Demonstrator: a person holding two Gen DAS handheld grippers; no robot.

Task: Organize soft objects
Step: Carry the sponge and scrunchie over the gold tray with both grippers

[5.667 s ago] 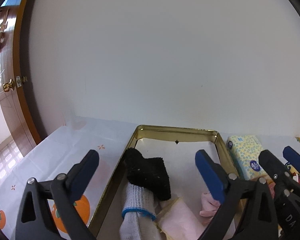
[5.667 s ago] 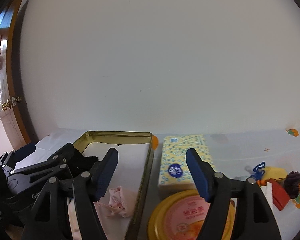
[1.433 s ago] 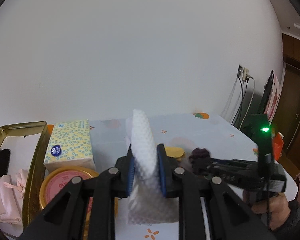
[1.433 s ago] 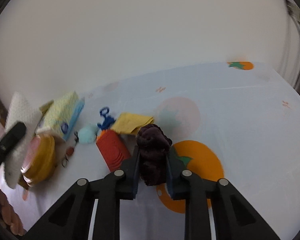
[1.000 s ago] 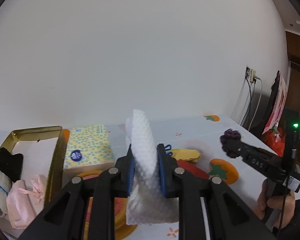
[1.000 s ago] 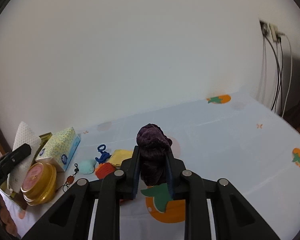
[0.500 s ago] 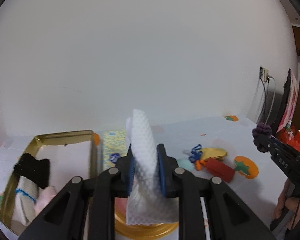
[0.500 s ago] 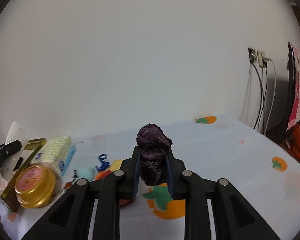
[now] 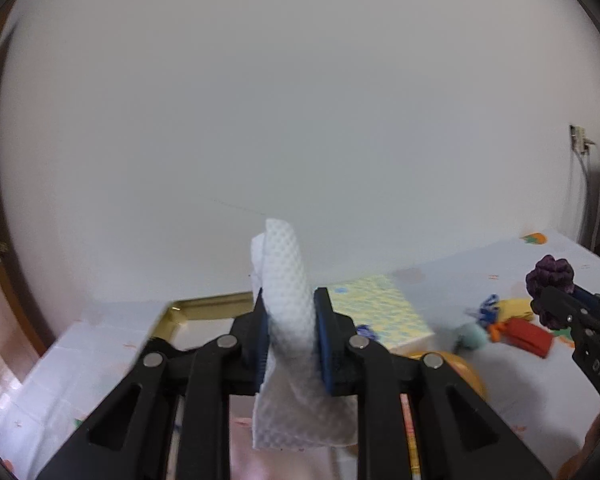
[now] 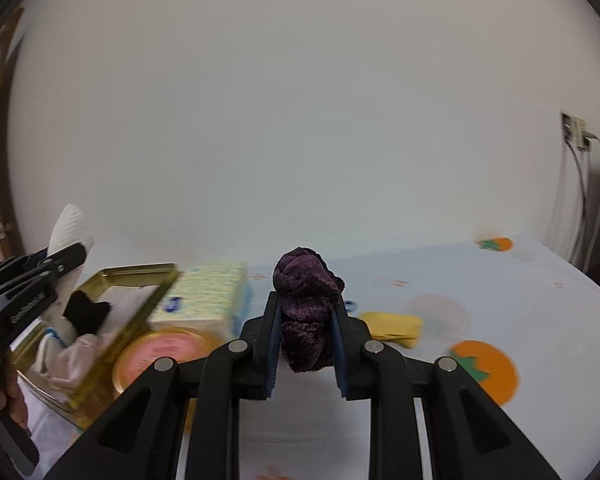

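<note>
Table [image 10: 500, 304] w/ fruit-print cover; gold tin [image 10: 140, 270] at its left, holding black and pink soft bits. L gripper [image 9: 290, 340] clamped on white cloth [image 9: 286, 280], near the tin. R gripper [image 10: 305, 340] pinches purple scrunchie [image 10: 306, 280], off the table.

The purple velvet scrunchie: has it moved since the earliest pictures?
Yes. The purple velvet scrunchie lay on the tablecloth near the red item; now it is lifted off it, clamped in the right gripper.
</note>
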